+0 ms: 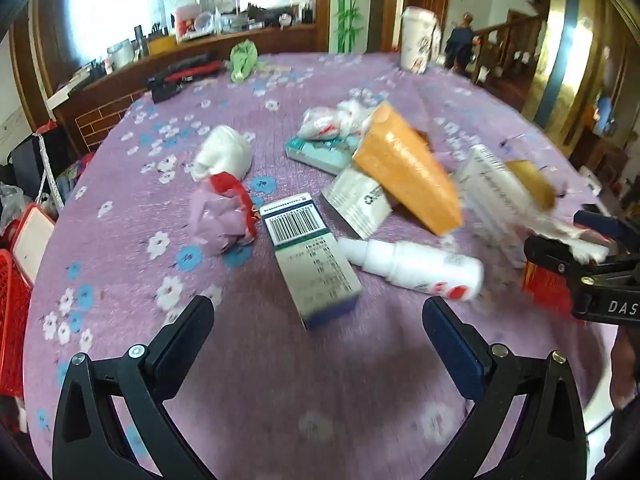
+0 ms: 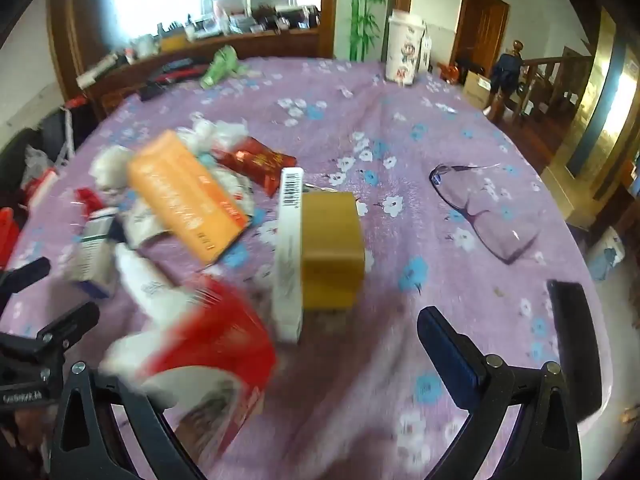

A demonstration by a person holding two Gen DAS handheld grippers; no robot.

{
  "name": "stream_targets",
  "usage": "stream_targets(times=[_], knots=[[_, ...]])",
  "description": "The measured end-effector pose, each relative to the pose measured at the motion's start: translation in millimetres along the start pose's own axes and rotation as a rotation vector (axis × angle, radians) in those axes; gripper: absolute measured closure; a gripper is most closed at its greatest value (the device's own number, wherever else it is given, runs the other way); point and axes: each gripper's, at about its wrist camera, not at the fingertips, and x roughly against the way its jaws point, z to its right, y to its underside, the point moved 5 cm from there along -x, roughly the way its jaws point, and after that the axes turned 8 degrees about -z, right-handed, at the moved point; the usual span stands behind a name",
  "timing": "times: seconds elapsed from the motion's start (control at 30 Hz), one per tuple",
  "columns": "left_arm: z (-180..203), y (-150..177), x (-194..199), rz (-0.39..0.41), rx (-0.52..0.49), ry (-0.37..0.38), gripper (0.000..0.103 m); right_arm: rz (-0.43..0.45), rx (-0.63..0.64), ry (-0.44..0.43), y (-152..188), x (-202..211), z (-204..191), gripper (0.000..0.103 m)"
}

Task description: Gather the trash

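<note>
Trash lies heaped on a round table under a purple flowered cloth [image 1: 280, 380]. My left gripper [image 1: 318, 302] hangs open over the near end of a barcoded medicine box [image 1: 312, 256], touching nothing. Around it are a white bottle [image 1: 416, 266], an orange box [image 1: 408, 172], a pink and red bag [image 1: 224, 216] and a white tissue wad [image 1: 224, 156]. My right gripper [image 2: 312, 320] stands open. A blurred red and white pack [image 2: 208, 360] sits against its left side and hides that finger. Ahead stand a white barcoded box [image 2: 290, 248] and a tan box [image 2: 332, 248].
Clear glasses [image 2: 480, 208] and a dark flat object [image 2: 576, 344] lie on the table's right side. A paper cup [image 2: 404, 52] and a green cloth [image 2: 220, 64] sit at the far edge. A red basket [image 1: 12, 312] stands beside the table on the left.
</note>
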Motion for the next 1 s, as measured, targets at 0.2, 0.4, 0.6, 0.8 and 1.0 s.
stream_targets(times=[0.2,0.4,0.6,0.8,1.0], knots=[[-7.0,4.4,28.6,0.082,0.011,-0.002,0.0,0.039,-0.017,-0.044,14.0,21.1,-8.0,0.0],[-19.7,16.9,44.3,0.124,0.016,-0.038,0.0,0.104,-0.051,-0.115,18.9,46.9,-4.0,0.0],[-20.9,36.1,52.4,0.146,0.035,-0.064,0.0,0.15,-0.141,-0.16,32.0,62.6,13.6,0.004],[-18.1,51.6,72.8,0.247,0.031,-0.112,0.0,0.256,-0.077,-0.035,62.1,99.0,10.6,0.004],[-13.4,68.1,92.3,0.367,0.027,-0.139,0.0,0.314,-0.046,0.062,116.0,104.2,-9.9,0.004]])
